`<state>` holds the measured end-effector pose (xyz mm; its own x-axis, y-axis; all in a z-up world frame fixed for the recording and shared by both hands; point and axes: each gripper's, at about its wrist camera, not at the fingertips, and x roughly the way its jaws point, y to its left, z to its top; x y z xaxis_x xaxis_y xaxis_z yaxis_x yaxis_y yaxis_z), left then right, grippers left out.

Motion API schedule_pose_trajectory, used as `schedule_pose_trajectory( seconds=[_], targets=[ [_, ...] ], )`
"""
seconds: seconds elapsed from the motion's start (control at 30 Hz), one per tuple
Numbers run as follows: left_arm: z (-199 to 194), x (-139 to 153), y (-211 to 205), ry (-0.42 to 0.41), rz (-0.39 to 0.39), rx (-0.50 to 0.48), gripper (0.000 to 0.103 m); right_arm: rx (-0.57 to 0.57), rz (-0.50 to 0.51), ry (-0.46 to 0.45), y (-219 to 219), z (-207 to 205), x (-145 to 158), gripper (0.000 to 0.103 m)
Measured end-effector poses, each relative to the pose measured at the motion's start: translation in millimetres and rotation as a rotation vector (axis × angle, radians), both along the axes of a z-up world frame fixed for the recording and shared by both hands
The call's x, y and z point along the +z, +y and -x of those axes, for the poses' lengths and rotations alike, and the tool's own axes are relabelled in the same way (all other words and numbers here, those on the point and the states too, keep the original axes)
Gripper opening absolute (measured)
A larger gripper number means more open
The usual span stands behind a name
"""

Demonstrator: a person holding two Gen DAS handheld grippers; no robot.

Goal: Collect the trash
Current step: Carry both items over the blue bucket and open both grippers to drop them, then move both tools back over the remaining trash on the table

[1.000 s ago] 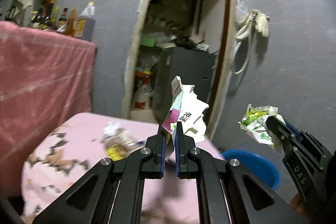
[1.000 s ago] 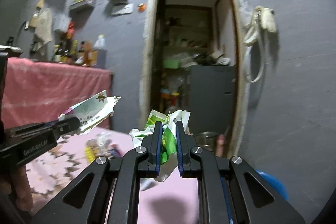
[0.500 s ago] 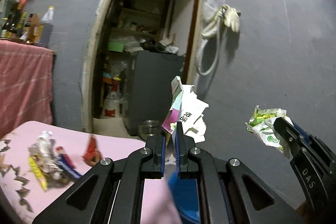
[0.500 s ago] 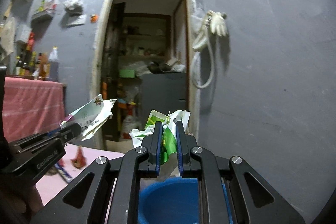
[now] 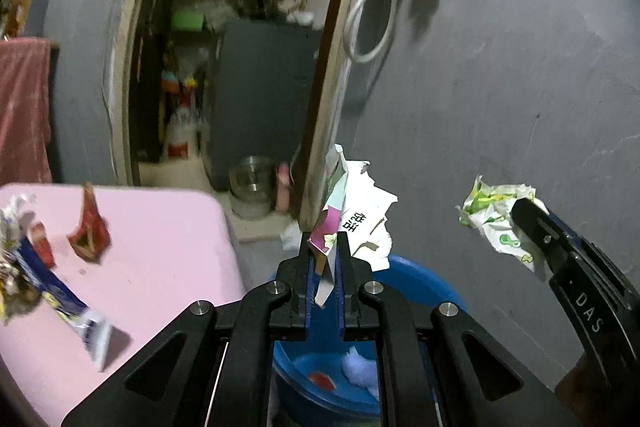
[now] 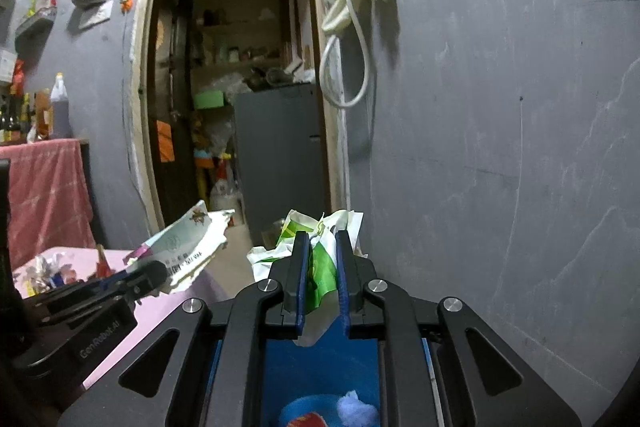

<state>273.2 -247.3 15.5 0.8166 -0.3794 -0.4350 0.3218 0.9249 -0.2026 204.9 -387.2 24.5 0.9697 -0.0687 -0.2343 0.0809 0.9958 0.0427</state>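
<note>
My left gripper [image 5: 323,247] is shut on a torn white and pink paper wrapper [image 5: 352,215] and holds it above the blue basin [image 5: 420,287]. My right gripper [image 6: 321,247] is shut on a crumpled green and white wrapper [image 6: 320,259], also above the blue basin [image 6: 320,359]. The basin holds a red scrap [image 5: 322,379] and a pale wad [image 5: 360,373]. In the left wrist view the right gripper [image 5: 524,223] with its wrapper [image 5: 492,219] is at the right. In the right wrist view the left gripper [image 6: 152,275] with its wrapper [image 6: 188,247] is at the left.
A pink table [image 5: 160,247] stands left of the basin with several wrappers on it, a red one [image 5: 88,231] and a blue and white one [image 5: 68,307]. A grey wall [image 6: 500,147] is ahead, with an open doorway [image 6: 240,87] and a hanging hose and glove [image 6: 360,7].
Both grippers have swung right, away from the pink table, and now hang over the blue basin. Each still holds its wrapper.
</note>
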Motion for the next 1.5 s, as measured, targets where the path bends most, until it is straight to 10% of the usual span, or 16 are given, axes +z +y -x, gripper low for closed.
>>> schedule_pose_trajectory(
  seconds=[0.37,0.77,1.07,1.33,1.5],
  targets=[
    [-24.1,-23.9,-2.9,0.134,-0.024,0.004,0.021,-0.021,-0.019,0.086,-11.9,-21.7,-13.7,0.016],
    [-10.0,-1.4,28.3,0.087,0.033,0.052,0.045,-0.016,-0.031,0.069,-13.0,-22.9,-4.5,0.028],
    [12.3,27.8,66.9,-0.039,0.010,0.116,0.060,0.009,-0.050,-0.076,4.4,-4.0,22.7,0.061],
    [38.6,51.6,121.5,-0.150,0.032,0.224,0.097,0.078,-0.071,-0.176,36.4,6.1,44.5,0.093],
    [52.6,56.9,154.1,-0.172,0.009,0.284,0.098,0.136,-0.097,-0.236,59.6,12.7,47.5,0.103]
  ],
)
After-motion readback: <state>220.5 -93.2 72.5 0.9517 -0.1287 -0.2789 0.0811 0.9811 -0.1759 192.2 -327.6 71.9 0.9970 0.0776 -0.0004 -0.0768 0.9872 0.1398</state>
